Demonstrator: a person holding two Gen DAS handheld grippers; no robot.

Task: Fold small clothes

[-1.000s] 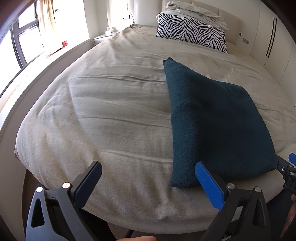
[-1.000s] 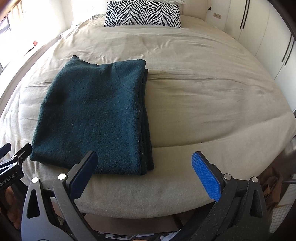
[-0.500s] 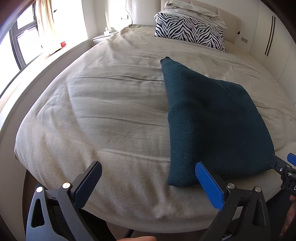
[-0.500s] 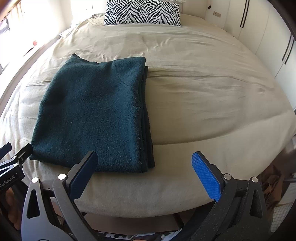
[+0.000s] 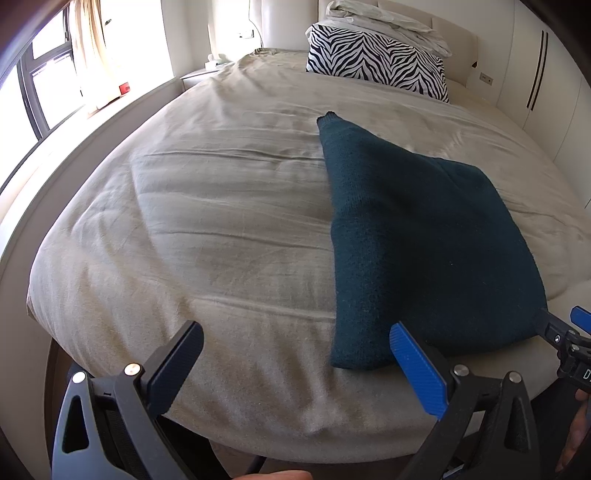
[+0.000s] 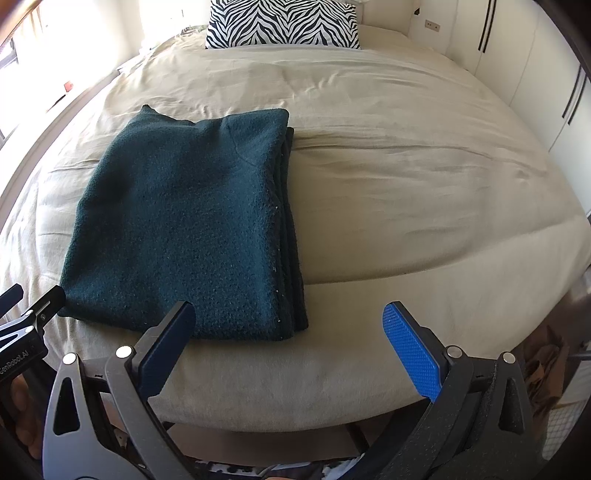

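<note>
A dark teal knitted garment (image 5: 417,236) lies folded flat in a rectangle near the foot edge of a beige bed (image 5: 221,206). It also shows in the right wrist view (image 6: 188,221), with stacked folded edges along its right side. My left gripper (image 5: 295,354) is open and empty, just off the bed's near edge, left of the garment's near left corner. My right gripper (image 6: 288,339) is open and empty, near the garment's near right corner, and its tip shows in the left wrist view (image 5: 561,332).
A zebra-striped pillow (image 5: 376,59) and crumpled white bedding (image 5: 388,22) lie at the head of the bed. A window (image 5: 44,85) is on the left and white wardrobe doors (image 6: 535,55) on the right. The floor lies below the bed's foot edge.
Both grippers have drawn slightly back and up from the garment. The garment has not moved and both grippers stay open.
</note>
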